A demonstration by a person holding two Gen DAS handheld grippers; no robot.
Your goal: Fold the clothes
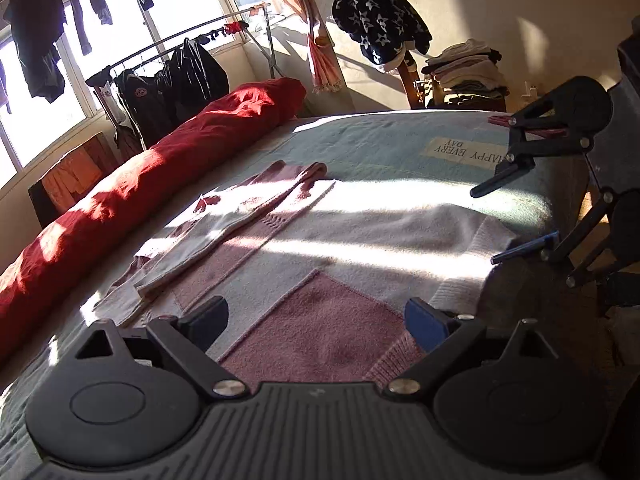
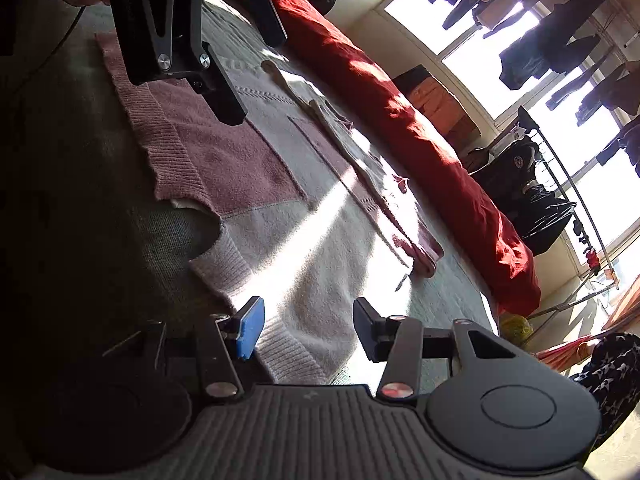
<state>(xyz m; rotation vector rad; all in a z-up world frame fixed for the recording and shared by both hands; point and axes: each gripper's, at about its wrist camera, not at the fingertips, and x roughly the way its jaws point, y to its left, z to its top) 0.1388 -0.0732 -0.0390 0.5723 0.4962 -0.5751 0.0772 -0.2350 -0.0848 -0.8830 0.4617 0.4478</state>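
Nearest in the left wrist view, the left gripper (image 1: 316,322) is hovering over the hem of a pink-and-white knitted sweater (image 1: 340,240), its jaws standing wide apart with nothing between them. In the right wrist view, the right gripper (image 2: 308,330) is hanging just above the sweater's white ribbed hem, its jaws standing partly apart on either side of the knit, the pads not pressing on it. The sweater is lying flat on a pale green bedcover (image 1: 380,140), one sleeve (image 1: 240,216) folded across its body and sunlight falling across it in bands. Beyond the sweater, a long red bolster (image 1: 160,176) is lying along the far edge of the bed. Farther off, dark garments are hanging on a clothes rack (image 1: 180,40) before the bright window (image 1: 180,0), and a stack of folded clothes (image 1: 468,72) is sitting by the wall.
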